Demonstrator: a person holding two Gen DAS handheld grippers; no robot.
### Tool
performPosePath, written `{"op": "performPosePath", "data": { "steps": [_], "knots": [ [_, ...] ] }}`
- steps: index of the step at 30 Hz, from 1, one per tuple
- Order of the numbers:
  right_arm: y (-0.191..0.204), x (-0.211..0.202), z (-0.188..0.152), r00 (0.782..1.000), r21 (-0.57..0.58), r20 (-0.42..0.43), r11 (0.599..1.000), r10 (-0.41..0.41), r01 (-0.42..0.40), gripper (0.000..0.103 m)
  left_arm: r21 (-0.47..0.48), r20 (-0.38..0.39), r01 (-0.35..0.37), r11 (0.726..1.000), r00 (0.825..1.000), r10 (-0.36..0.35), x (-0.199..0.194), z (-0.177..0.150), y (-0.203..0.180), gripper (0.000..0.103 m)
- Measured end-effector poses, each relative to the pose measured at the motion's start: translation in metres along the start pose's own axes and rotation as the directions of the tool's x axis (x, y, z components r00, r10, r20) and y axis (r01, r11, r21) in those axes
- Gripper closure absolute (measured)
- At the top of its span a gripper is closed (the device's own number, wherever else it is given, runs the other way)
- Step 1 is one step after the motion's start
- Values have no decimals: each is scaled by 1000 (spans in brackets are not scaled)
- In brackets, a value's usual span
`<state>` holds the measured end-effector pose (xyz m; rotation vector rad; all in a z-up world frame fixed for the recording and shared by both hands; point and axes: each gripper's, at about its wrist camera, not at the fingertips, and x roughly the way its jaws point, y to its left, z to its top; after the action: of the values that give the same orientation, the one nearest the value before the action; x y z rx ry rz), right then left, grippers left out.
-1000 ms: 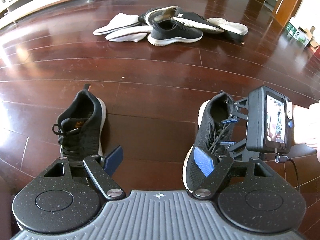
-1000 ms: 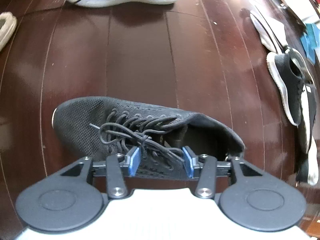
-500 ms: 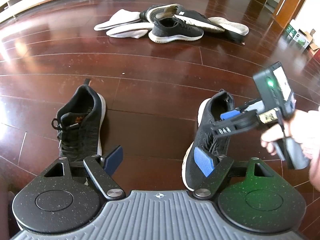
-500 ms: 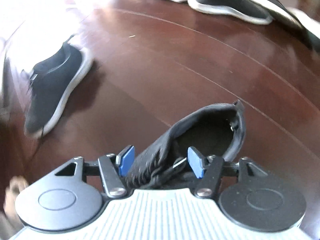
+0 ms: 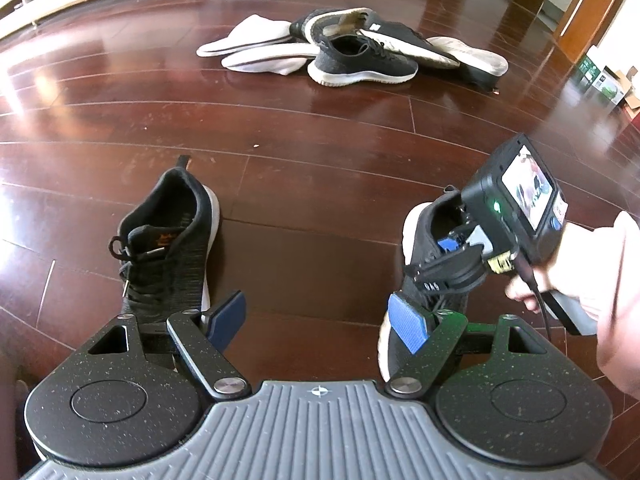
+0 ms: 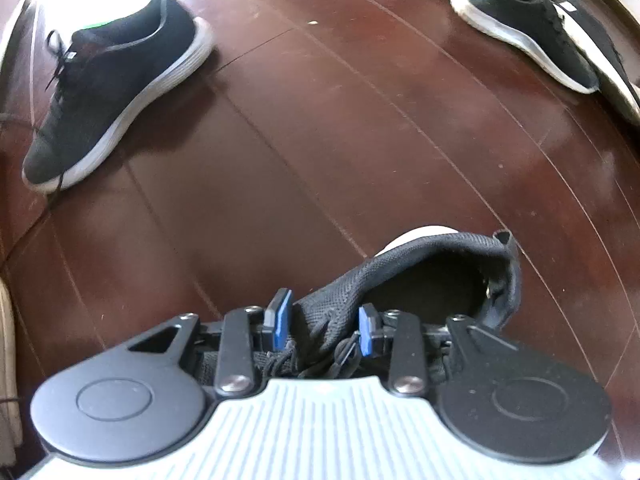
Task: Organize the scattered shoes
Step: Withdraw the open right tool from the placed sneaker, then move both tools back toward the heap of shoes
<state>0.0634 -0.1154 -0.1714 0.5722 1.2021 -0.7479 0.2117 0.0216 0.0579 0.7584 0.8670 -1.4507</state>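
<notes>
A: Since a second ago the right gripper (image 6: pixel 324 330) has swung round; then it looked across the side of the mesh sneaker (image 6: pixel 420 288), now along it toward the heel, with the other black sneaker (image 6: pixel 116 80) off to its left instead of at the top.

B: And is it clamped on the shoe?

A: The blue pads (image 6: pixel 280 320) sit either side of the tongue and laces, pressing the fabric, so it grips the mesh sneaker there. The very contact is partly hidden by the laces, so I say pressing with some caution.

B: The left gripper (image 5: pixel 320 320)?

A: Spread wide, nothing between its pads. It hangs over bare wood floor (image 5: pixel 320 140). The other black sneaker (image 5: pixel 168 248) stands just beyond its left finger, the mesh sneaker (image 5: pixel 424 240) just behind its right finger, toes toward the camera.

B: The rest of the shoes?

A: A loose pile (image 5: pixel 352 52) farther across the floor, well apart from both tools. A hand (image 5: pixel 576 268) holds the right tool's handle.
</notes>
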Motion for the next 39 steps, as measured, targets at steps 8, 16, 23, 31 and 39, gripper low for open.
{"op": "performPosePath", "data": {
  "steps": [8, 16, 23, 31, 39],
  "knots": [
    [-6, -4, -3, 1000, 141, 1, 990, 1, -1, 71, -6, -6, -1, 1000, 1000, 1, 2, -1, 1, 20],
    [-11, -17, -4, 998, 256, 64, 967, -27, 10, 60, -11, 7, -12, 1000, 1000, 12, -1, -1, -2, 20],
    [-28, -85, -45, 967, 486, 253, 867, -20, -109, 52, -36, 35, -20, 999, 999, 21, -8, -1, -3, 20],
    [-33, -178, -113, 912, 681, 409, 650, 45, -338, 50, -147, 105, -24, 989, 994, 39, -38, 2, 1, 20],
    [-31, -280, -162, 867, 712, 498, 562, 18, -420, 46, -153, 84, -116, 981, 988, 130, -80, -1, -9, 20]
  ]
}}
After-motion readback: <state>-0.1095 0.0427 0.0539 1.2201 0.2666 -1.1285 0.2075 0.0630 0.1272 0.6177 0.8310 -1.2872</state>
